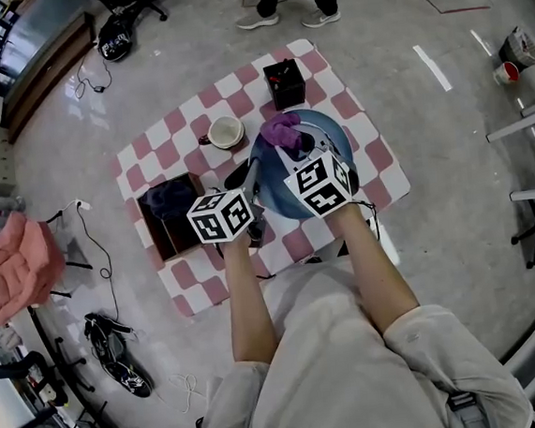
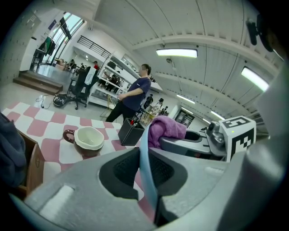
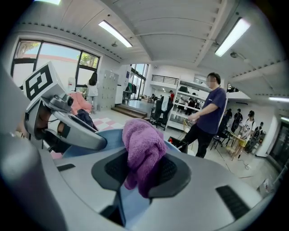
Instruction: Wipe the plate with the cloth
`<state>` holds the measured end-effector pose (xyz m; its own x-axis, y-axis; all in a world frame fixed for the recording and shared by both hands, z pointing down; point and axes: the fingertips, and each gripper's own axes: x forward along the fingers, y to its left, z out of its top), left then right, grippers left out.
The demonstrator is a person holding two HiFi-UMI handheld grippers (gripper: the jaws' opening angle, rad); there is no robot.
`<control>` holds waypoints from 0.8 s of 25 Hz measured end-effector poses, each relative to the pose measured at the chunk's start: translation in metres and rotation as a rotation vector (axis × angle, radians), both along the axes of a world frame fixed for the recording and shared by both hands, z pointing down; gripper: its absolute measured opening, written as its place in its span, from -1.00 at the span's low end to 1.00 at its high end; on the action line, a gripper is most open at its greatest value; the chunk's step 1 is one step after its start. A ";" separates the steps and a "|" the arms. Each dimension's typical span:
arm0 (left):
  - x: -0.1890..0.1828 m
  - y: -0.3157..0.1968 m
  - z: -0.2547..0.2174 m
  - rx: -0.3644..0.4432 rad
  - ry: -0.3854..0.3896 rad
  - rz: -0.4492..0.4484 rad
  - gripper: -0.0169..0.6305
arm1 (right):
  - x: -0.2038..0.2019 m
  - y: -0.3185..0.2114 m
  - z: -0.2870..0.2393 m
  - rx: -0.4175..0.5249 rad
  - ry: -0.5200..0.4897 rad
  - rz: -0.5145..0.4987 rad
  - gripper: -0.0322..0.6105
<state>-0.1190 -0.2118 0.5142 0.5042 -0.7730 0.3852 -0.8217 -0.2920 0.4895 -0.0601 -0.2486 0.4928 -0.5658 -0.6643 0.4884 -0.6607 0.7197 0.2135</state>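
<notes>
Nearest the person, the left gripper (image 1: pixel 248 176) is clamped on the near-left rim of the blue plate (image 1: pixel 333 134). Its own view shows the rim (image 2: pixel 145 155) edge-on, running straight up between the closed jaws. Just to its right, the right gripper (image 1: pixel 300 145) is closed on the purple cloth (image 1: pixel 283 130), which sits bunched over the plate's far-left part, above the checkered bench (image 1: pixel 377 166).

In the right gripper view the cloth (image 3: pixel 142 153) fills the gap between the jaws and hangs down, with blue plate (image 3: pixel 110 137) showing under and behind it. I judge the wipe is in hand, with one gripper steadying the dish and the other bringing cloth to its face. Whether the cloth presses on the surface or rides just above it cannot be told. The next move calls for dragging the cloth across the uncovered right side without loosening the rim hold, so the plate does not tip or slide.

The head view alone gives the layout: a cream-lined mug (image 1: pixel 225 132) to the plate's left, a dark box (image 1: pixel 173 215) at the near left, and a black holder (image 1: pixel 285 82) beyond. It does not show either grip clearly, which only the gripper views settle. The left gripper view also shows how high the cloth (image 2: pixel 166 128) is heaped and a person (image 2: pixel 135 94) walking far off.
</notes>
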 end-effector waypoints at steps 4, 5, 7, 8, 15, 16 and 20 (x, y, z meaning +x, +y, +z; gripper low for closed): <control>0.001 0.000 -0.001 0.000 -0.010 0.009 -0.85 | 0.009 -0.003 0.002 -0.005 -0.018 0.031 -0.49; 0.002 0.000 0.000 0.001 -0.020 0.014 -0.85 | 0.012 -0.003 0.003 -0.009 -0.023 0.042 -0.49; 0.004 0.000 0.000 0.002 -0.043 0.024 -0.85 | 0.017 -0.004 0.006 -0.015 -0.029 0.063 -0.49; 0.005 0.001 0.000 0.003 -0.051 0.027 -0.85 | 0.020 -0.004 0.007 -0.018 -0.031 0.073 -0.49; 0.006 0.002 -0.004 0.013 -0.048 0.027 -0.85 | 0.043 -0.009 0.011 -0.029 -0.042 0.140 -0.49; 0.006 0.002 -0.004 0.015 -0.048 0.026 -0.85 | 0.047 -0.009 0.012 -0.033 -0.042 0.149 -0.49; 0.007 0.002 -0.005 0.016 -0.056 0.024 -0.85 | 0.060 -0.011 0.017 -0.044 -0.049 0.184 -0.49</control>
